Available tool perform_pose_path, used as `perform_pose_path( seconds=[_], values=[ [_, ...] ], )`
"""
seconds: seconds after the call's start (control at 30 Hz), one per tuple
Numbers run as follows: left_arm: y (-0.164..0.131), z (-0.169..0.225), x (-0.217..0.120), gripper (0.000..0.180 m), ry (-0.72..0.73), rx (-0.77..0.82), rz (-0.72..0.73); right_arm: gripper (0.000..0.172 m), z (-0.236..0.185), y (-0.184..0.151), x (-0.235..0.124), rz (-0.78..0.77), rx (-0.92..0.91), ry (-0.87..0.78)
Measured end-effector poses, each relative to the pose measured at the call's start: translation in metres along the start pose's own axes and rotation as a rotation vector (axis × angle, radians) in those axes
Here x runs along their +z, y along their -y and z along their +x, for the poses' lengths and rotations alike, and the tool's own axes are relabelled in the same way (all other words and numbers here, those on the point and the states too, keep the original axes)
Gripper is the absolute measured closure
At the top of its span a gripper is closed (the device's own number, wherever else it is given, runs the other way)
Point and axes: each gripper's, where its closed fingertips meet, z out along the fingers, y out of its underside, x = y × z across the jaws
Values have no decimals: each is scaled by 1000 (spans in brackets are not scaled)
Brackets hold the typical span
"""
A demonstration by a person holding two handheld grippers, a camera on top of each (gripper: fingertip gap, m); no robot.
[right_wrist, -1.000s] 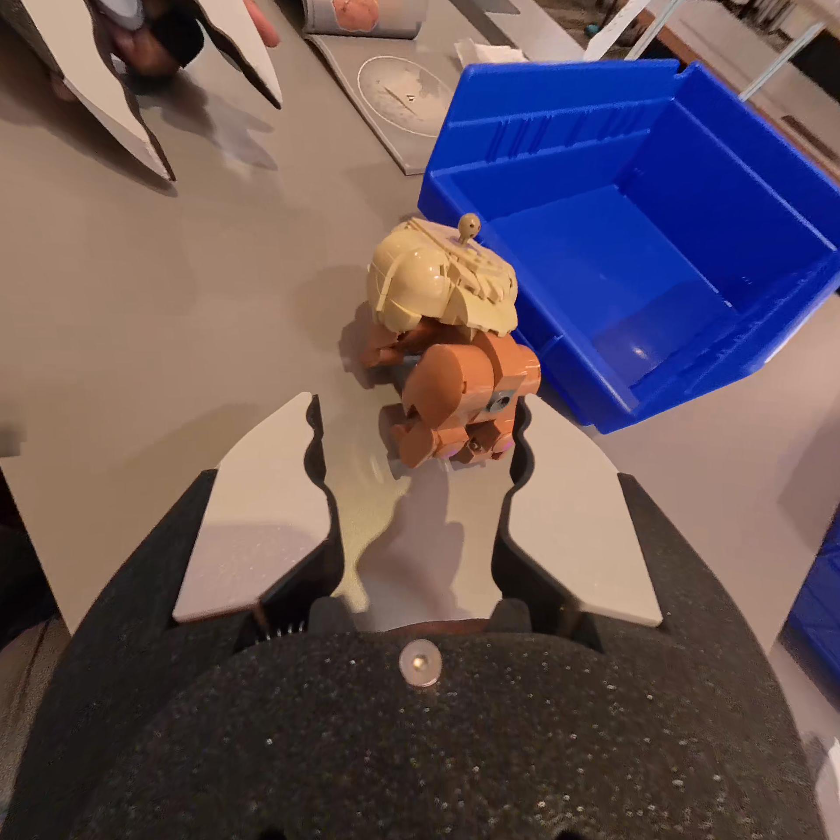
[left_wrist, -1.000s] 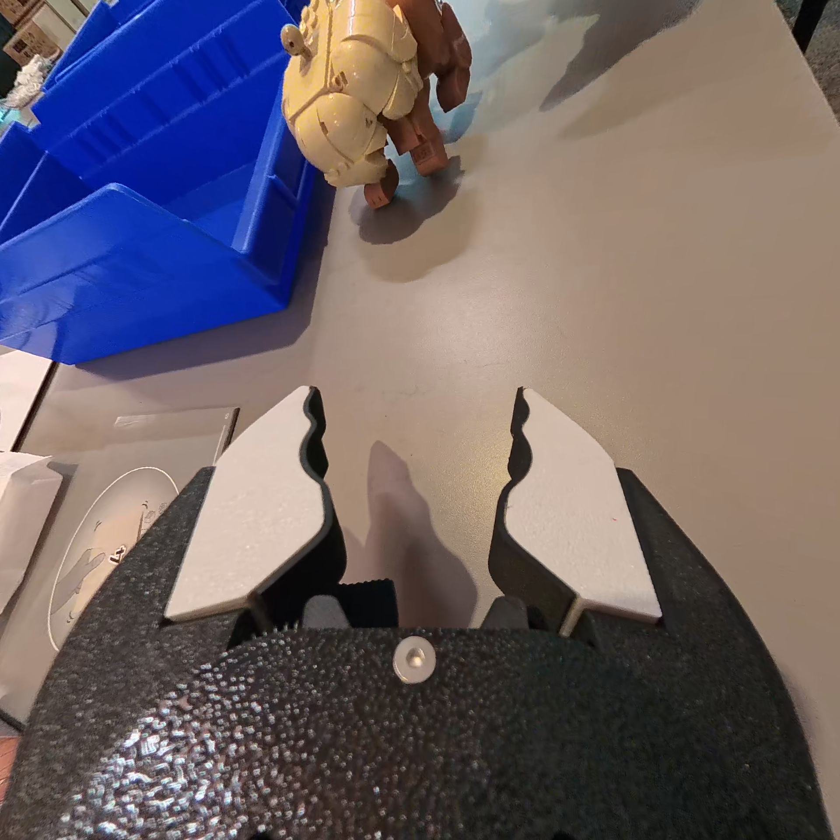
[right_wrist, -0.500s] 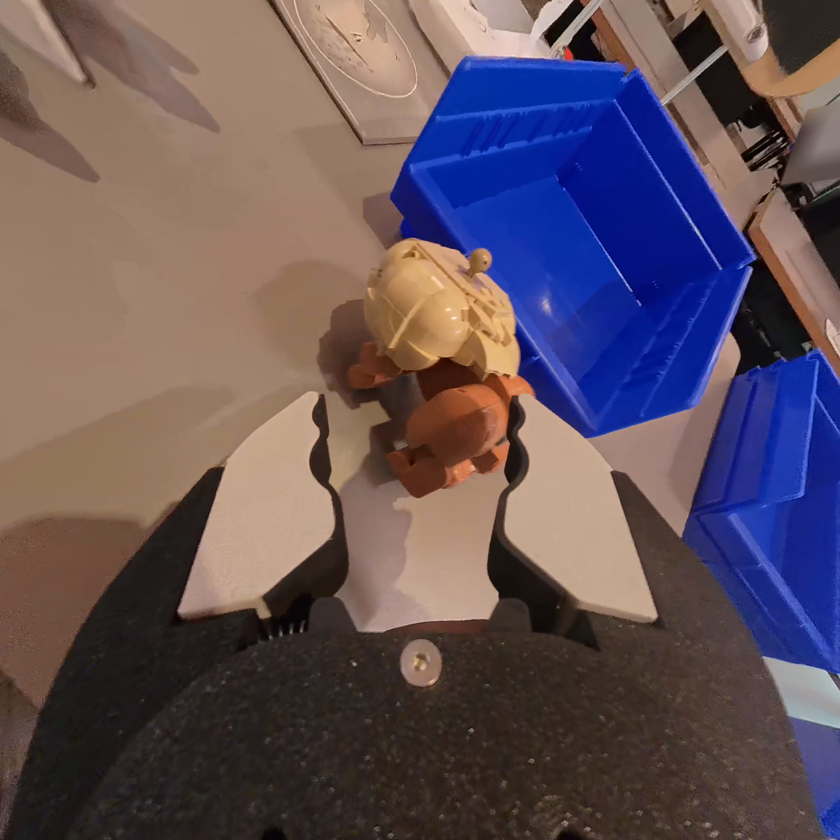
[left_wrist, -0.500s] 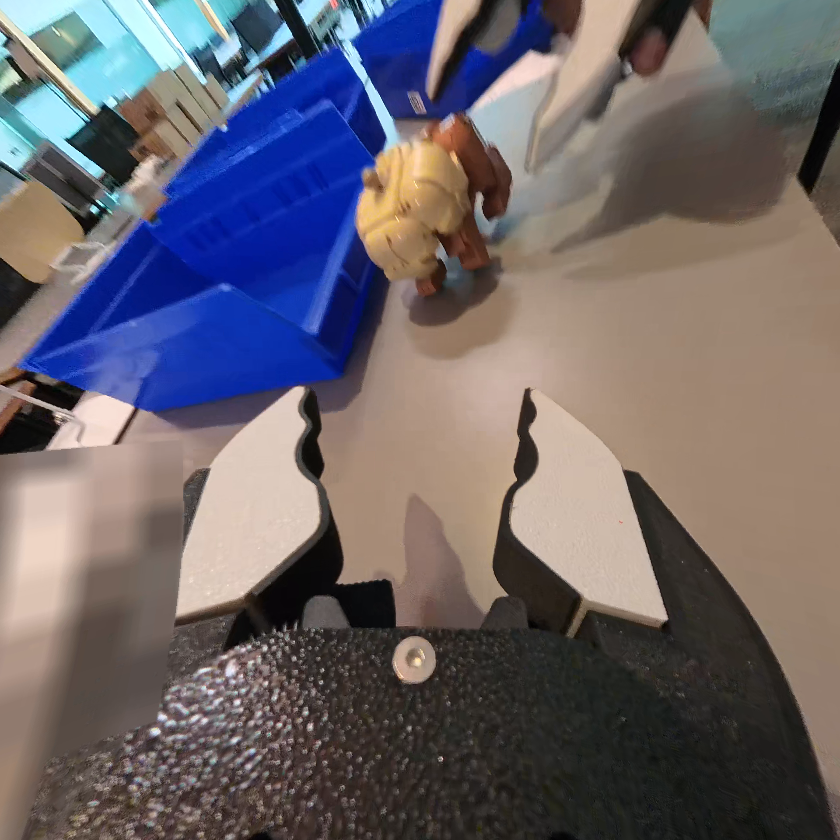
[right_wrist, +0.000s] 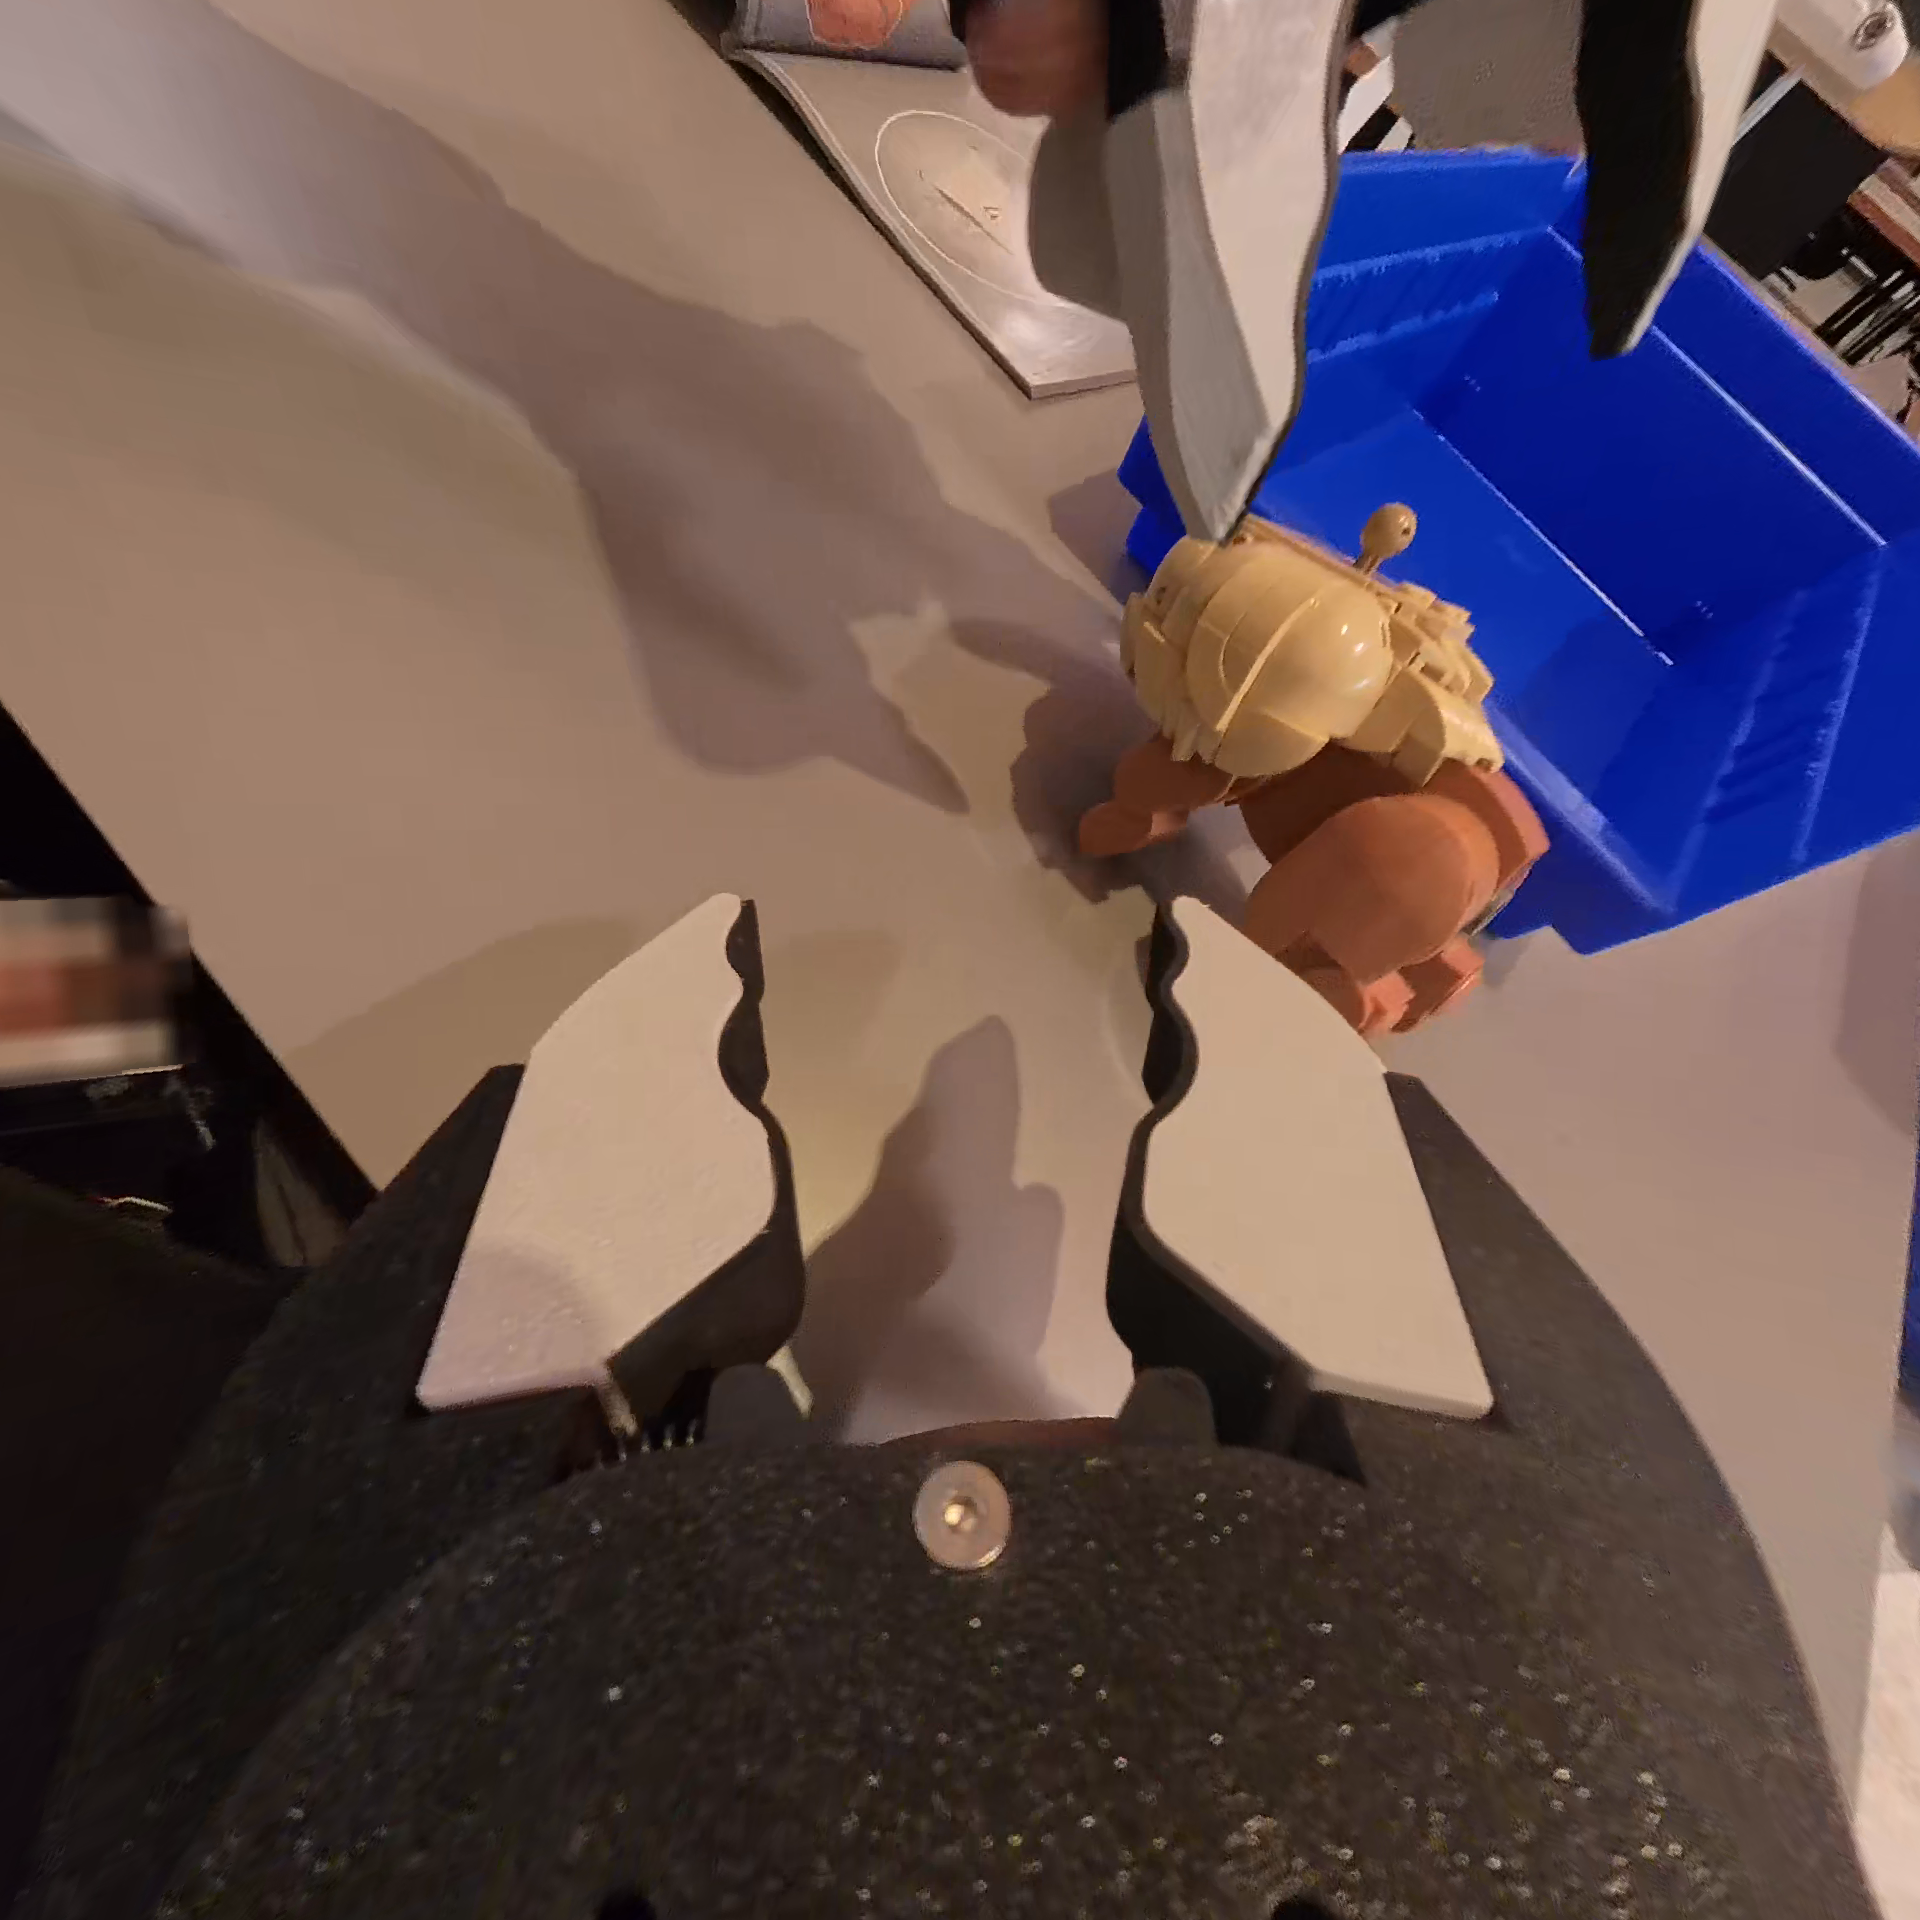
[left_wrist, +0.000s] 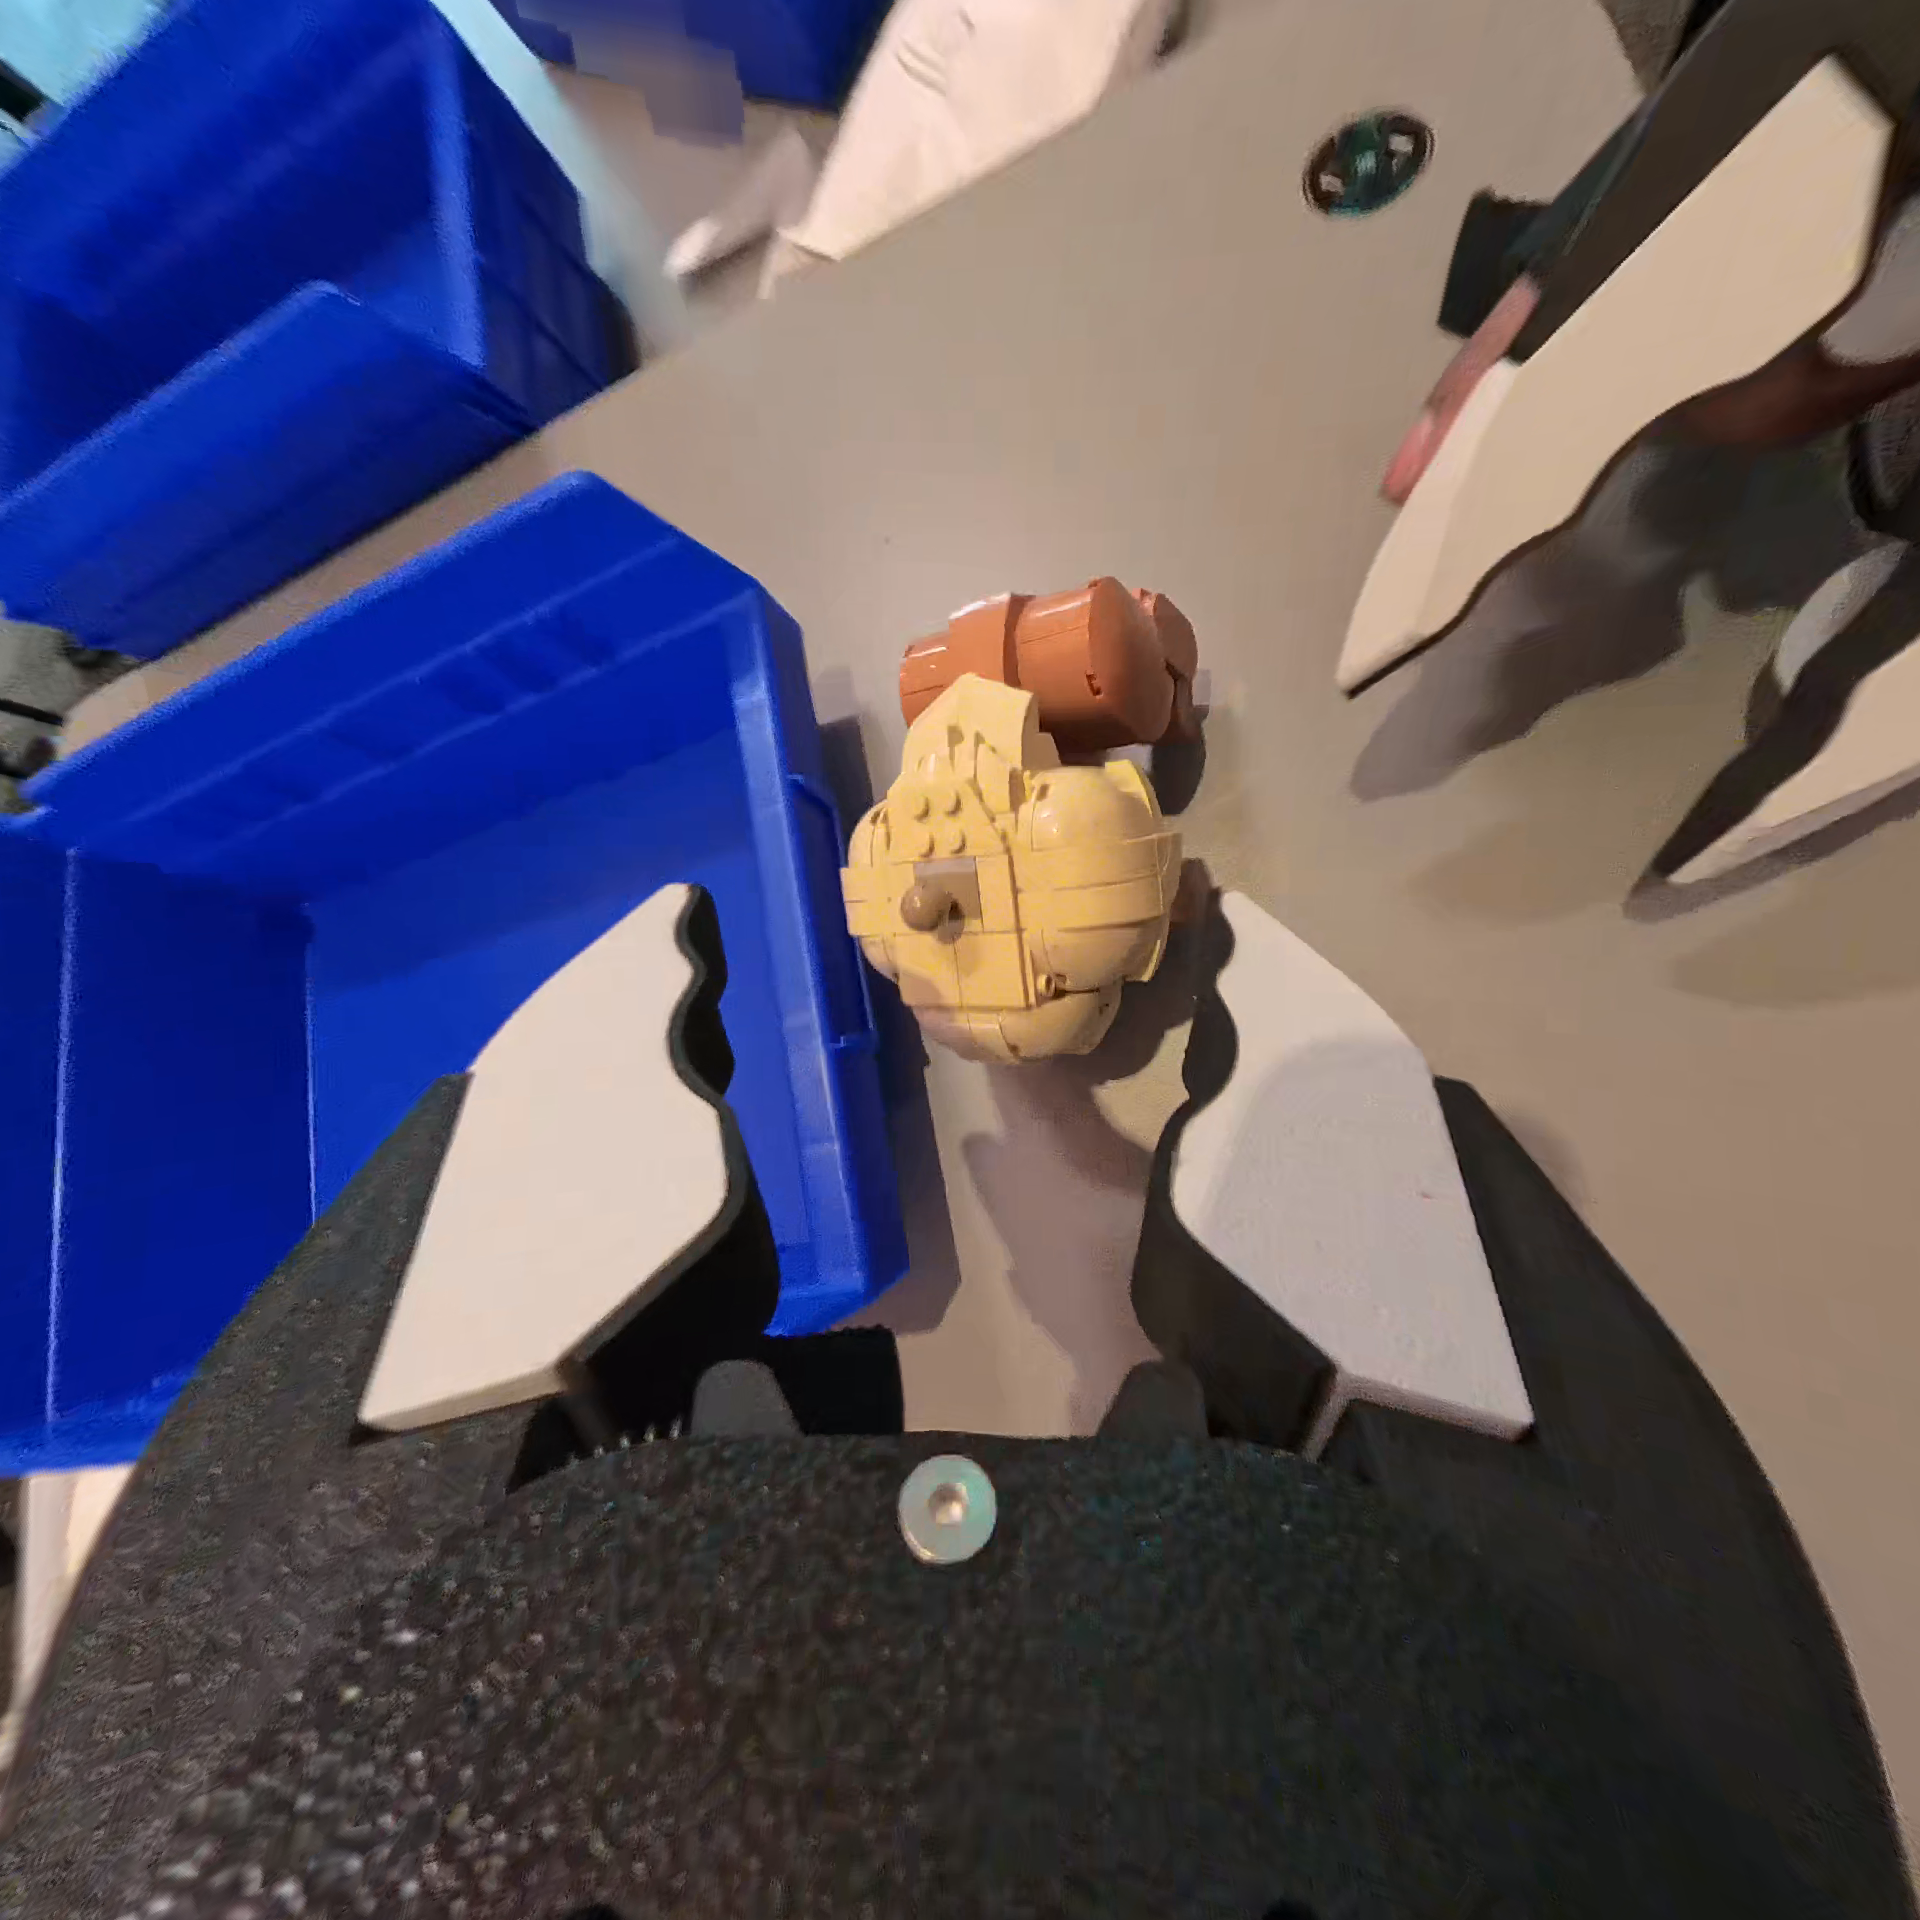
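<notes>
On the grey counter [left_wrist: 1351, 1039], just beside the outer wall of a blue bin [left_wrist: 436, 831], stands a toy figure built of bricks [left_wrist: 1013, 914]: cream domed upper part with a small knob on a stalk, brown rounded body and legs below. Straight above it, the left gripper [left_wrist: 956, 914], fingers spread wide, one over the bin's inside, the other [left_wrist: 1320, 1039] over the counter close by the cream dome; nothing clamped, and contact with the dome not possible to tell. From the right wrist view, that same fingertip [right_wrist: 1216, 499] right at the dome's top edge. Lower and to the side, the right gripper [right_wrist: 951, 925], fingers likewise apart and bare, its nearer fingertip [right_wrist: 1226, 977] just beside the brown body [right_wrist: 1382, 883], not pressed on it. Farther off: more blue bins [left_wrist: 260, 312] behind the first, a flat grey booklet [right_wrist: 987, 260] bearing a round drawing, and white paper [left_wrist: 966, 114] at the far edge.
</notes>
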Motion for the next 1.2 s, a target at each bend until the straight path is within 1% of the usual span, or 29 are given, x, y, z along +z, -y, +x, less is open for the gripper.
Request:
perform_pose_path(
  seconds=[0.13,0.23,0.3,0.43,0.5,0.53,0.6,0.73,0.83,0.93,1.1,1.13,1.17,1.2],
  values=[
    [-5,0,20,87,-68,95,-145,101,-4,-10,-8,20,19,23],
    [-10,-1,31,80,-137,129,-229,101,-4,-14,-11,39,32,37],
    [-12,2,36,80,-184,155,-263,103,-3,-11,-14,70,44,39],
    [-21,10,46,80,-242,218,-343,104,-2,-12,-17,75,59,43],
    [-24,14,51,82,-257,223,-358,104,1,-13,-16,71,80,36],
    [-26,17,54,87,-265,220,-364,105,2,-14,-16,67,90,31],
    [-27,15,59,90,-230,215,-354,105,4,-15,-15,58,106,19],
    [-23,18,59,90,-225,112,-309,105,11,-18,-14,33,146,-17],
    [-22,23,56,91,-223,-32,-301,105,14,-27,-13,-35,194,-44],
    [-20,29,53,92,-222,-189,-265,107,6,-31,-12,-78,258,-28],
    [-12,47,48,93,-286,-468,-117,108,-9,-24,-6,-67,375,-8],
    [-10,51,47,95,-302,-516,-84,109,-12,-23,-4,-65,401,-4],
    [-7,55,45,102,-321,-567,-47,109,-15,-23,-3,-62,432,5],
    [-7,58,44,102,-332,-609,-27,110,-17,-22,-2,-57,460,9]
  ],
)
